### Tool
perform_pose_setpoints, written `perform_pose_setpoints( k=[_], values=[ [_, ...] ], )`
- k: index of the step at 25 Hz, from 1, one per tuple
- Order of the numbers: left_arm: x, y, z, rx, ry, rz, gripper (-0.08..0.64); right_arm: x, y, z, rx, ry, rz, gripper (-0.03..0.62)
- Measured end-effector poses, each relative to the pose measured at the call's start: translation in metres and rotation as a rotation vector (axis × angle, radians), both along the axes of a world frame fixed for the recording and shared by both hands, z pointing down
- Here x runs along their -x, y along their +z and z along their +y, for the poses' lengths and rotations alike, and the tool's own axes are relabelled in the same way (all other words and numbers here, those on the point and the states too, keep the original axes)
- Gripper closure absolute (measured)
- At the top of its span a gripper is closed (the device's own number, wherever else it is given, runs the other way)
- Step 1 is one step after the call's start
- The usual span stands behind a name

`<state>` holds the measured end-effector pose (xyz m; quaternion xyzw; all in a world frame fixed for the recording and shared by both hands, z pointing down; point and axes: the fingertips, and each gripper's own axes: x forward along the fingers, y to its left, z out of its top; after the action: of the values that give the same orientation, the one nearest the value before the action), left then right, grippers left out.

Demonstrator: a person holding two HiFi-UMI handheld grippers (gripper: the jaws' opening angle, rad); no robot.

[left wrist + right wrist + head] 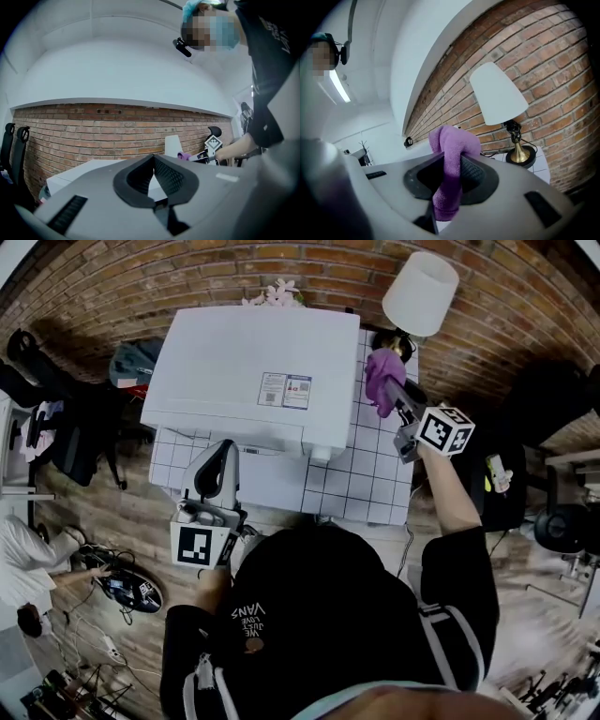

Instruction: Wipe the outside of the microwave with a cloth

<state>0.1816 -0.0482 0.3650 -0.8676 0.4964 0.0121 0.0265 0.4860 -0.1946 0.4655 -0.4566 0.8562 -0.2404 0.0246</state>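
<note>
Here, right tongs (449, 163) gripping purple cloth (453, 139) beside microwave (246, 360), left tongs (153, 160) closed

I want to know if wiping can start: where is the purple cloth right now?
In the head view the purple cloth is at upper right, clamped in the right tongs, beside the microwave's right side and near the white lamp.

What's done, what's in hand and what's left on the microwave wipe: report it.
Done: the purple cloth is picked up and clamped in the right hand-held gripper. In hand: the cloth is held at the side of the microwave nearest the lamp; contact can't be confirmed. The left hand-held gripper is shut and empty, in front of the microwave. Left: the wiping itself; no wiped patch shows.
</note>
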Motion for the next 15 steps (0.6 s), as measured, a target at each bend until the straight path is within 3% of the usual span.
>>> perform_pose_setpoints(
  k=[10,15],
  values=[
    [0.069,-0.007,0.001,-0.026,0.039,0.048,0.549,0.039,-0.071,0.037,-0.098,0.069,0.042,0.531],
    [0.112,-0.010,0.006,-0.039,0.051,0.062,0.549,0.075,-0.099,0.051,-0.136,0.082,0.113,0.531]
  ],
)
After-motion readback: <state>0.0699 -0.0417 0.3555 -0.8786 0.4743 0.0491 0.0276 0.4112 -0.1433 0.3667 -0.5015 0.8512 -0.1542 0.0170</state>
